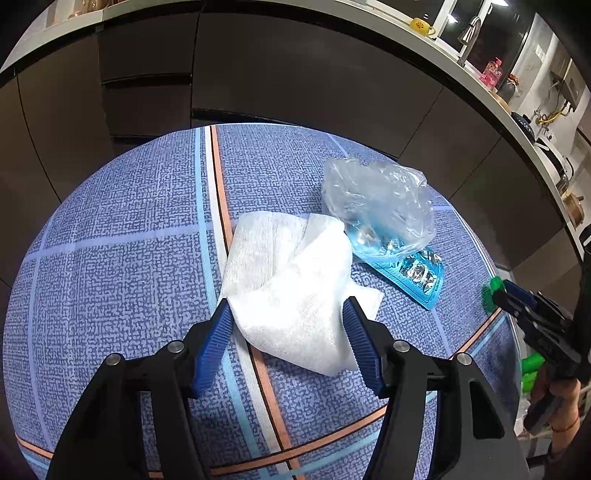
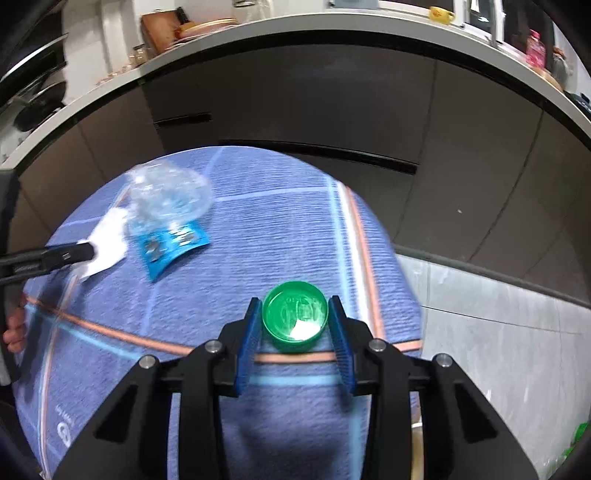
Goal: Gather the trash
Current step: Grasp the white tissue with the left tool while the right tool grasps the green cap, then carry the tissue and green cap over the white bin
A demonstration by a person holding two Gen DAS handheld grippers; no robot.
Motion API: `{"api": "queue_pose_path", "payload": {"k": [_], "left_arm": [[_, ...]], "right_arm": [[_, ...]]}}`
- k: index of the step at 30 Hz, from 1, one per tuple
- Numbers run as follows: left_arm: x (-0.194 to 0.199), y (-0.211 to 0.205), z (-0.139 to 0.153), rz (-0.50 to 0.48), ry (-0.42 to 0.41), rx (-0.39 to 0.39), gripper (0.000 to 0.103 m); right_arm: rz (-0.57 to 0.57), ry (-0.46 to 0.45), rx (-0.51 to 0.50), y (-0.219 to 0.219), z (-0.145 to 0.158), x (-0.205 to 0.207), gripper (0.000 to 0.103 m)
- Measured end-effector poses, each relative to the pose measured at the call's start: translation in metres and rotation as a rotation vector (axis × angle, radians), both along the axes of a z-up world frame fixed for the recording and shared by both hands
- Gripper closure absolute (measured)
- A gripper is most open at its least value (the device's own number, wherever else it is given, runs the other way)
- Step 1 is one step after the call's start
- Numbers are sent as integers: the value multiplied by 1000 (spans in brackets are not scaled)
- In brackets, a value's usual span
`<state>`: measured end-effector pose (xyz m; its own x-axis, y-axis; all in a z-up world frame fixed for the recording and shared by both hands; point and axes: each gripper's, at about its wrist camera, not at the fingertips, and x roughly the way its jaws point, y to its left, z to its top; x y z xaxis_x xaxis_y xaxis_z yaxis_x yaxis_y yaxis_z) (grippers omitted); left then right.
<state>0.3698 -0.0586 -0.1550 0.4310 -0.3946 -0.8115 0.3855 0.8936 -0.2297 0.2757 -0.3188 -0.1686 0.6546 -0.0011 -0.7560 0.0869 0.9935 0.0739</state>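
A crumpled white tissue (image 1: pixel 291 280) lies on the blue checked tablecloth (image 1: pixel 122 258). My left gripper (image 1: pixel 286 314) is open, its blue pads on either side of the tissue's near end. Behind it lie a crumpled clear plastic bag (image 1: pixel 380 199) and a blue blister pack (image 1: pixel 417 277). My right gripper (image 2: pixel 294 314) is shut on a green lid (image 2: pixel 294 319), held above the table's right edge; it shows at the right of the left wrist view (image 1: pixel 493 293). The tissue (image 2: pixel 107 240), bag (image 2: pixel 166 195) and blister pack (image 2: pixel 171 247) lie at the left in the right wrist view.
Dark kitchen cabinets (image 1: pixel 258 74) stand behind the table under a white counter (image 2: pixel 295 29) with a yellow cup (image 1: pixel 421 26) and a pink bottle (image 1: pixel 491 72). Grey floor tiles (image 2: pixel 498 332) lie right of the table. Green items (image 1: pixel 532 369) sit low at the right.
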Motion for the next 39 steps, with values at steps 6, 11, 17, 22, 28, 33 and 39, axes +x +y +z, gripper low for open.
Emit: {"api": "queue_pose_path", "payload": {"k": [6,11,17,22,28,33,39], "left_arm": [[-1,-2,-1,10,-18,36,66],[-6,1,-2,1,-10,40,94],[-32,12,11,18,-35,21,96],[-65,19,40,2,-95,1,96],[-108,16,77,-43,-152,-27,96],[-142,-1,103,-112,-197,-55,96],[-182,-35,122,-219,-235,-82,96]], "right_arm": [[74,-15,13,26,5,-15,66],[128,-22,57,41,8,-26,66],[179,-37,83,50,15,-43,66],[187,-62,99,52,27,-62,66],[182,-106,97,50,48,-92,66],[163,-156,89,44,69,-126,66],[115,-191,72,29,85,-167,66]]}}
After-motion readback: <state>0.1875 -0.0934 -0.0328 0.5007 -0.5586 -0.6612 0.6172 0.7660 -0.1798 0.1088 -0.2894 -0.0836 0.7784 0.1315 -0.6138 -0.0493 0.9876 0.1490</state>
